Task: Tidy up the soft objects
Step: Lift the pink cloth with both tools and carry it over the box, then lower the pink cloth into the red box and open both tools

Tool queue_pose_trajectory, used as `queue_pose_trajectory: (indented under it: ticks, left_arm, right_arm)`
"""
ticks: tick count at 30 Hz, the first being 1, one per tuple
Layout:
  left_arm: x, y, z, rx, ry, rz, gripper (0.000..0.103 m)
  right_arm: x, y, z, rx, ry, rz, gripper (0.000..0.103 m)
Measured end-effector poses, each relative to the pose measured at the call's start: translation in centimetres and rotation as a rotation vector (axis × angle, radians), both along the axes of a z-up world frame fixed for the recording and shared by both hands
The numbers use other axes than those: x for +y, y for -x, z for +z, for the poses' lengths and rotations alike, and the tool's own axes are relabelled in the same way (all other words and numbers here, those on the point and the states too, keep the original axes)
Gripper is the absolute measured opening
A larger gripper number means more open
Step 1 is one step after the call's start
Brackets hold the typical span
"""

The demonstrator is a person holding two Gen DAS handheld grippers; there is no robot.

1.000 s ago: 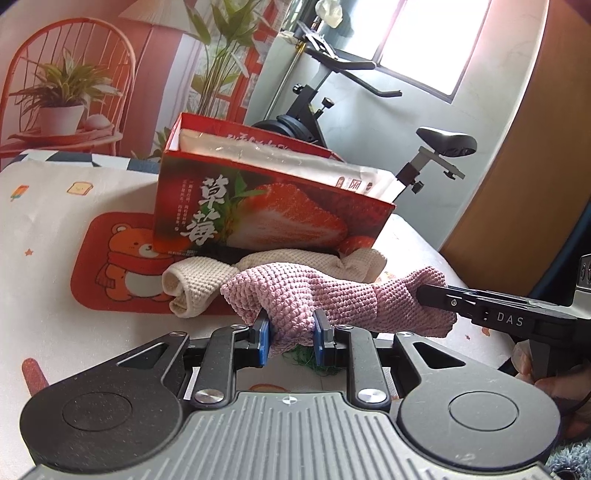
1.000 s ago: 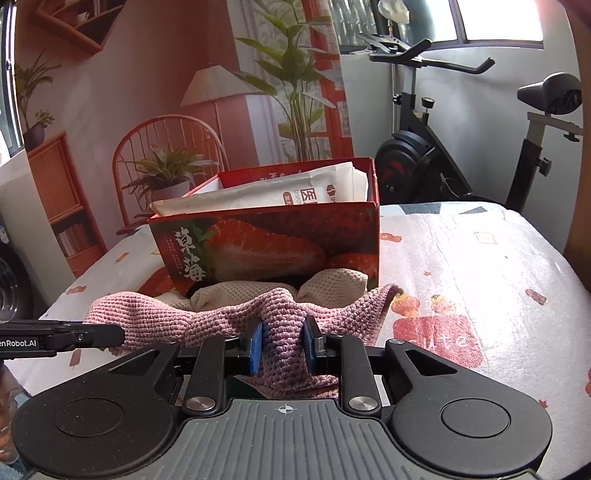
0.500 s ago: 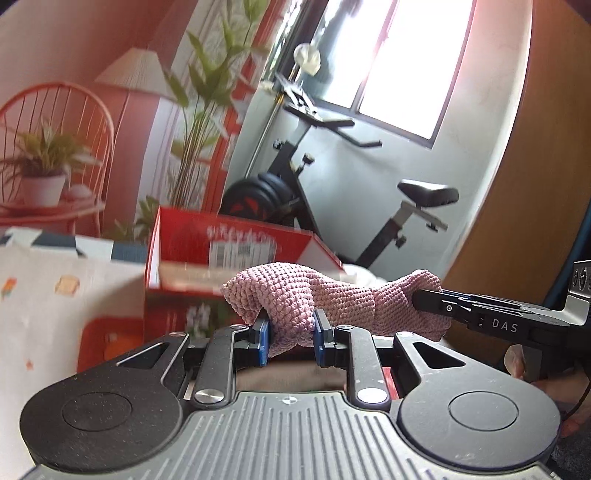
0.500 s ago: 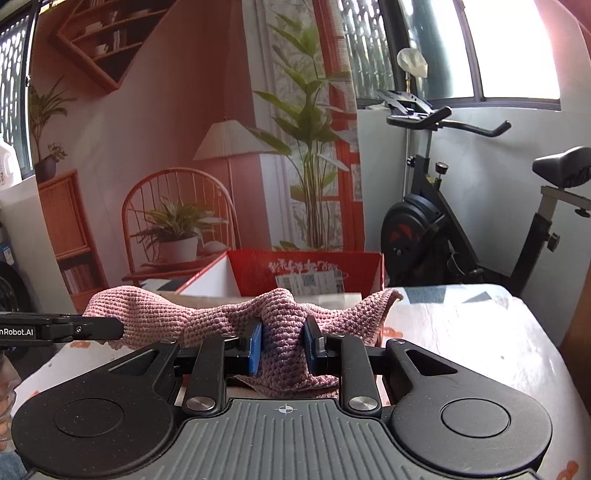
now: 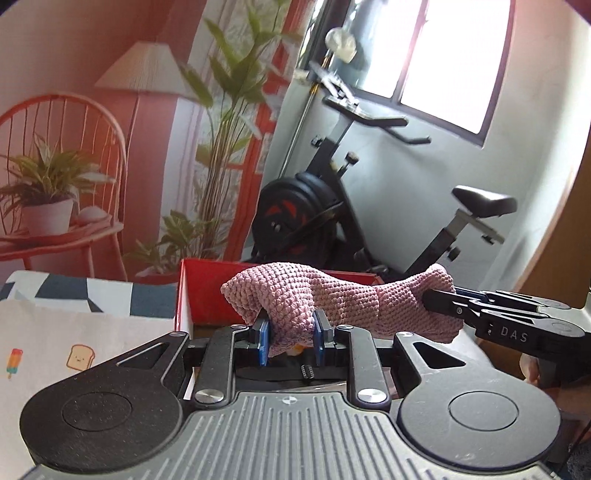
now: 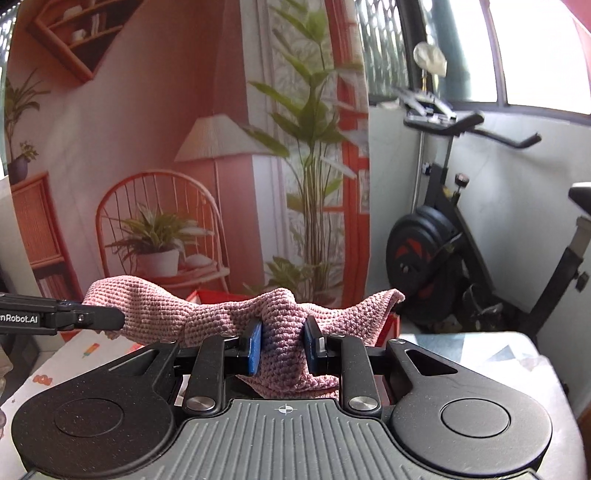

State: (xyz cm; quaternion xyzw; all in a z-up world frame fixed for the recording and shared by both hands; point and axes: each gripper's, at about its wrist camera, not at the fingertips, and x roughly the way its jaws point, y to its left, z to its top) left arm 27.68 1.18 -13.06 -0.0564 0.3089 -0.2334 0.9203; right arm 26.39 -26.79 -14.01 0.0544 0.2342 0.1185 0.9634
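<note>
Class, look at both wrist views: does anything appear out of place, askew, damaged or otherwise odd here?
Nothing stands out. The pink knitted cloth is bunched and hangs unevenly, but that fits its being pinched at two spots, by the left gripper and the right gripper, above the red box. No tear or spill shows.

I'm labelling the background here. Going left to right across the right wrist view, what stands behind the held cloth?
Wall shelf → orange chair with potted plant → floor lamp → tall leafy plant → exercise bike.
</note>
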Motion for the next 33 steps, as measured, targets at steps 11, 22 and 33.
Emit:
queue_pose_trajectory:
  ticks: [11,22,33]
  left_arm:
    - [-0.6,-3.9,-4.6,0.149,-0.092,-0.020,0.024]
    - [-1.8,-4.4,-5.0,0.139,-0.179,0.012,0.055]
    - [-1.2,-0.9,-2.2,0.047,-0.170,0.038,0.095]
  right_arm:
    - [1.1,-4.4,-5.8,0.163,0.027,0.014,0.021]
    - [0.4,-4.2,-6.9,0.167,0.028,-0.007,0.034]
    - [0.0,-0.5,-5.2,0.043,0.047,-0.063,0.090]
